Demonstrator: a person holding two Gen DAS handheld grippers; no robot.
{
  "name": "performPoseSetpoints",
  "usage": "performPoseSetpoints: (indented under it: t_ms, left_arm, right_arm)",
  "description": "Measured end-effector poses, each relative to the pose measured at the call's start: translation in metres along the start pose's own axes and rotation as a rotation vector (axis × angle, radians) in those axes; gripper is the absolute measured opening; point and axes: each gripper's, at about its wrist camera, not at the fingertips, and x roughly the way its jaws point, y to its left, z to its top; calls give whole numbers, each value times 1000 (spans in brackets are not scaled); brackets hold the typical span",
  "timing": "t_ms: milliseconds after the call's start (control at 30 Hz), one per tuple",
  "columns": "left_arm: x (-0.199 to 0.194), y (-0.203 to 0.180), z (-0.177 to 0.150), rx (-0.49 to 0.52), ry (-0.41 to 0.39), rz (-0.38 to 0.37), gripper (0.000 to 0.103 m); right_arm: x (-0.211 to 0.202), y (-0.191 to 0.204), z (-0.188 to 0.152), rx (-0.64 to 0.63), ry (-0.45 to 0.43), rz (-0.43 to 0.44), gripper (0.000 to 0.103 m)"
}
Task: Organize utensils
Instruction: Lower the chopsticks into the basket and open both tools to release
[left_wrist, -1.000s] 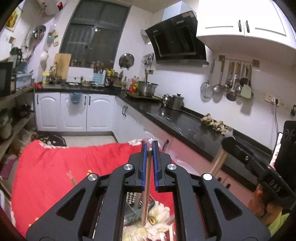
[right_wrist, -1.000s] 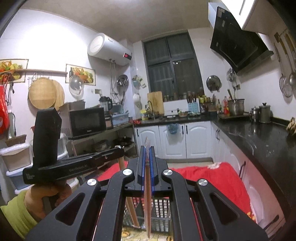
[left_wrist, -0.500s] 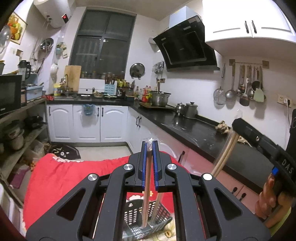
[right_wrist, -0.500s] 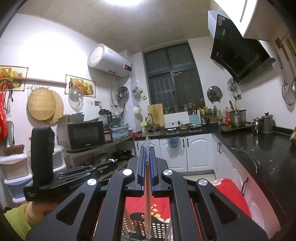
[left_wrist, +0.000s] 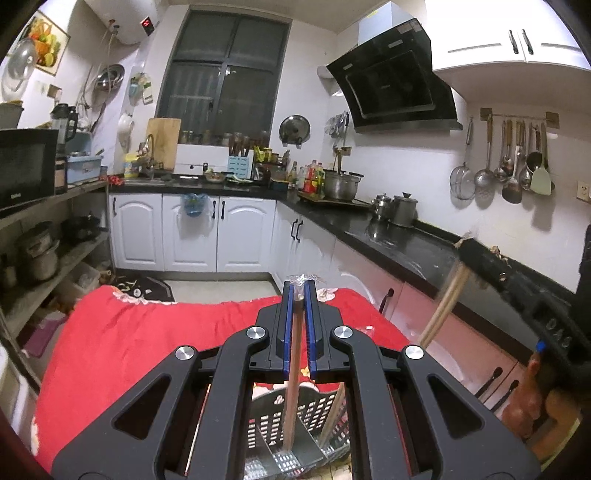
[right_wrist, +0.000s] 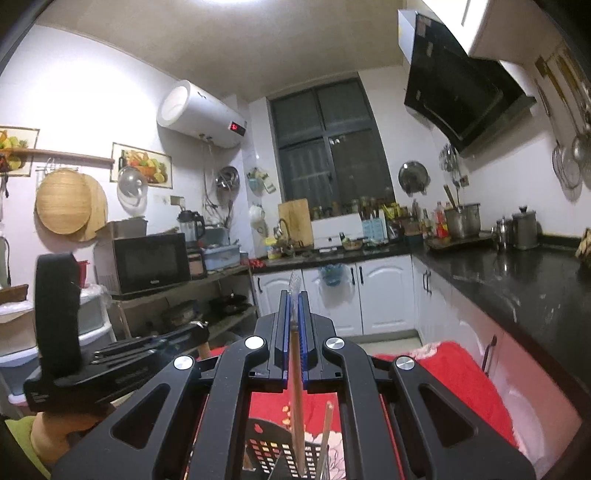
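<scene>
My left gripper (left_wrist: 300, 295) is shut on a dark brown chopstick (left_wrist: 293, 387) that hangs down with its lower end inside a dark perforated utensil basket (left_wrist: 327, 404). A second stick (left_wrist: 334, 411) leans in the basket's right compartment. My right gripper (right_wrist: 294, 302) is shut on a paler wooden chopstick (right_wrist: 297, 406), its lower end reaching into the same basket (right_wrist: 264, 452) beside another stick (right_wrist: 325, 432). In the left wrist view the right gripper (left_wrist: 464, 246) comes in from the right with its chopstick (left_wrist: 443, 306) slanting down. The left gripper (right_wrist: 201, 331) shows at the left of the right wrist view.
The basket stands on a table under a red flowered cloth (left_wrist: 129, 332). A black counter (left_wrist: 399, 243) with pots runs along the right above white cabinets (left_wrist: 243, 232). Open shelves (right_wrist: 207, 280) with a microwave stand on the left. A person's hand (left_wrist: 532, 387) holds the right gripper.
Both grippers have sunk and moved forward with their chopsticks still clamped. The basket has come into view under them, and the chopsticks' lower ends now reach down into it.
</scene>
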Motion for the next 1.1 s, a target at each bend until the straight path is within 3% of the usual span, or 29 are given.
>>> performPoseSetpoints:
  t_ms: [700,733,767,833,900,967,1100]
  left_arm:
    - [16,0,-38,-3,60,-16,3]
    - [16,1,-40,-3,63,-14,3]
    - [17,1,-41,-4,66,-11,4]
    - [17,4,-45,-14,73,-6,11]
    - [16,7,-48,-27,76,-1,28]
    - [12,10,-50,-39,72,7,35]
    - [2,15,-52,-64,55,21,57]
  right_arm:
    - [18,0,-51,69,74,-11,5]
    - [18,-1,-52,70,83,-18,8]
    - [18,-1,-53,73,89,-23,19]
    - [14,-4,-56,90,94,-28,34]
    - [11,-6,-58,96,97,-33,36]
    - [7,-8,-60,101,109,-36,45]
    - [-5,-11,-63,105,126,-44,53]
